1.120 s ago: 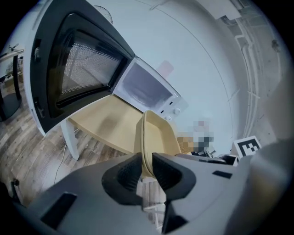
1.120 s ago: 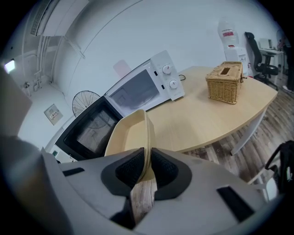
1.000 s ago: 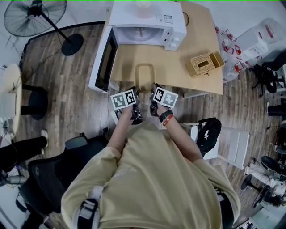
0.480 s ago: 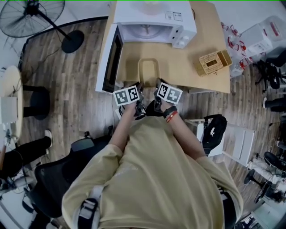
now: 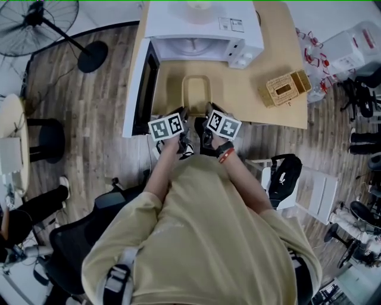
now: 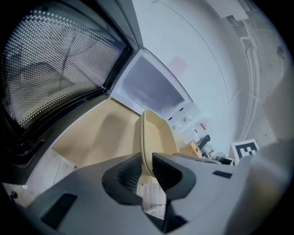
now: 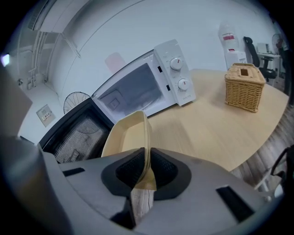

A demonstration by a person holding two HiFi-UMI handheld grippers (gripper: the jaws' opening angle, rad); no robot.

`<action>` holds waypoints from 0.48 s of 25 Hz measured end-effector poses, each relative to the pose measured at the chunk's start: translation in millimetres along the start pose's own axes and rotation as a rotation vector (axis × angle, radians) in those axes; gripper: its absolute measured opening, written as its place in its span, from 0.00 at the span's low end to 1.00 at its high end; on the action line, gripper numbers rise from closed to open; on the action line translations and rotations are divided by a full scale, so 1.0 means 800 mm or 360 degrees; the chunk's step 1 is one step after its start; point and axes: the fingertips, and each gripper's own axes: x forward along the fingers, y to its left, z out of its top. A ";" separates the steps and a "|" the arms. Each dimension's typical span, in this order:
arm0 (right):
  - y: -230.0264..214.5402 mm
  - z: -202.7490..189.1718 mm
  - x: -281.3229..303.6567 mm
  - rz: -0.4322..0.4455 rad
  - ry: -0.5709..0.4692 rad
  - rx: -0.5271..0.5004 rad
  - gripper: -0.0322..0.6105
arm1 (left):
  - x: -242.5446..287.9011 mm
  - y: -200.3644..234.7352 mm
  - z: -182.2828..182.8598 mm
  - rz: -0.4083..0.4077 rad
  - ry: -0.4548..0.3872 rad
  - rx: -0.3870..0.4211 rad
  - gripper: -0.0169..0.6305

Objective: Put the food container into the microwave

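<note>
A pale yellow food container (image 5: pixel 197 92) hangs over the wooden table (image 5: pixel 262 110), just in front of the white microwave (image 5: pixel 202 27). The microwave door (image 5: pixel 138 89) swings open to the left. My left gripper (image 5: pixel 184 119) is shut on the container's left wall (image 6: pixel 146 137). My right gripper (image 5: pixel 206 117) is shut on its right wall (image 7: pixel 146 137). Both grippers sit at the container's near end. In the right gripper view the microwave cavity (image 7: pixel 131 89) lies straight ahead behind the container.
A wicker box (image 5: pixel 283 88) stands on the table's right part. A standing fan (image 5: pixel 41 18) is on the floor at far left. A black office chair (image 5: pixel 89 232) and a black bag (image 5: pixel 281 176) flank the person. Plastic bins (image 5: pixel 351 50) stand at right.
The container and both grippers have moved forward over the table, closer to the microwave's open front. Both grips are unchanged.
</note>
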 end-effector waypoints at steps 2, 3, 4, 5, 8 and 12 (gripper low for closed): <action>0.001 0.010 0.009 0.0007 -0.0008 -0.0007 0.15 | 0.009 0.002 0.008 0.0009 -0.0004 -0.0005 0.15; 0.001 0.013 0.011 0.0014 -0.0012 -0.0001 0.14 | 0.012 0.003 0.011 0.0015 -0.0007 -0.0003 0.15; 0.001 0.016 0.014 0.0021 -0.0015 -0.0001 0.14 | 0.015 0.004 0.014 0.0021 -0.0013 0.0000 0.15; 0.001 0.019 0.017 0.0027 -0.0014 -0.0010 0.14 | 0.018 0.004 0.018 0.0026 -0.0019 0.0003 0.15; 0.000 0.021 0.028 0.0044 0.0004 -0.0016 0.15 | 0.026 0.009 0.026 0.0036 -0.0029 0.0000 0.15; -0.005 0.025 0.040 0.0065 0.0017 0.0040 0.15 | 0.036 0.013 0.031 0.0042 -0.0032 -0.0017 0.15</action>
